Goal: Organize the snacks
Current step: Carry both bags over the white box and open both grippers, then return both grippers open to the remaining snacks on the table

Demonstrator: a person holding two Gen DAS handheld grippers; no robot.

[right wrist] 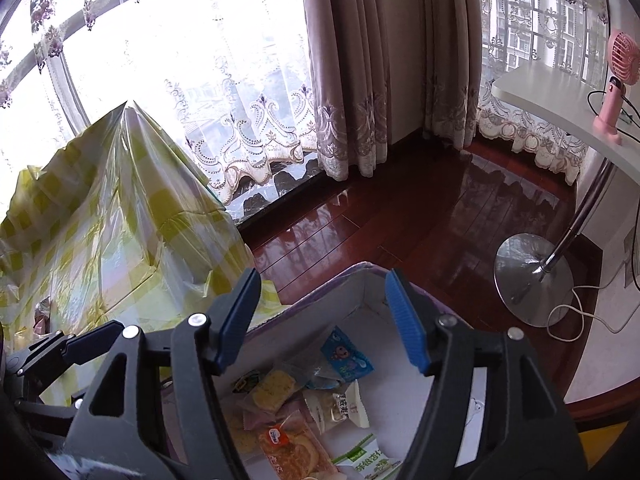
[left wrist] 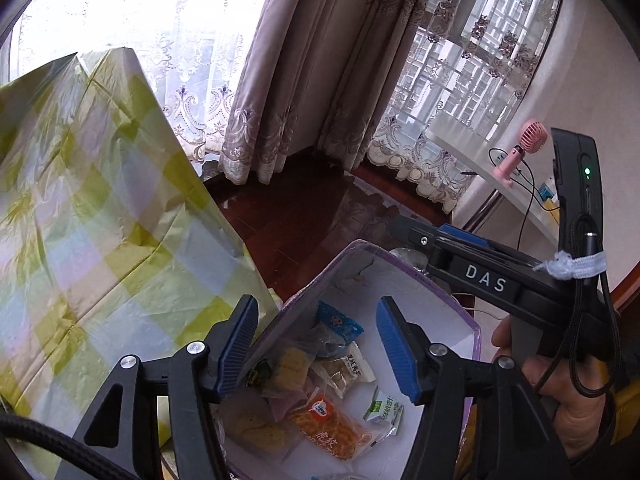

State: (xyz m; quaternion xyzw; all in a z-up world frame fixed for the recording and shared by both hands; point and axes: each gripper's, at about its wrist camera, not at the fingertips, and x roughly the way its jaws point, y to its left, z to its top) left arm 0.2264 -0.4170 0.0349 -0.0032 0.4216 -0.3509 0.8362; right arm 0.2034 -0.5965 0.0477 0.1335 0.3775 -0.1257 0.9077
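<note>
Below both my grippers, the purple-rimmed box [left wrist: 424,292] is sitting beside the checkered cloth [left wrist: 100,200], its long axis running away from me; left gripper [left wrist: 320,344] and right gripper [right wrist: 324,316] are hanging released over the snack packets [right wrist: 296,408] inside.

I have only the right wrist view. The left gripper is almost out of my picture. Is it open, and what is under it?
Observer: The left gripper is open and empty, above the purple-edged snack box.
Operator: Is the device on my gripper switched on?
Observer: A green light glows on the black unit mounted on the right gripper.
Operator: Where is the hand that holds it?
Observer: The person's hand grips the handle just beside the box's right wall, below the DAS label.
</note>
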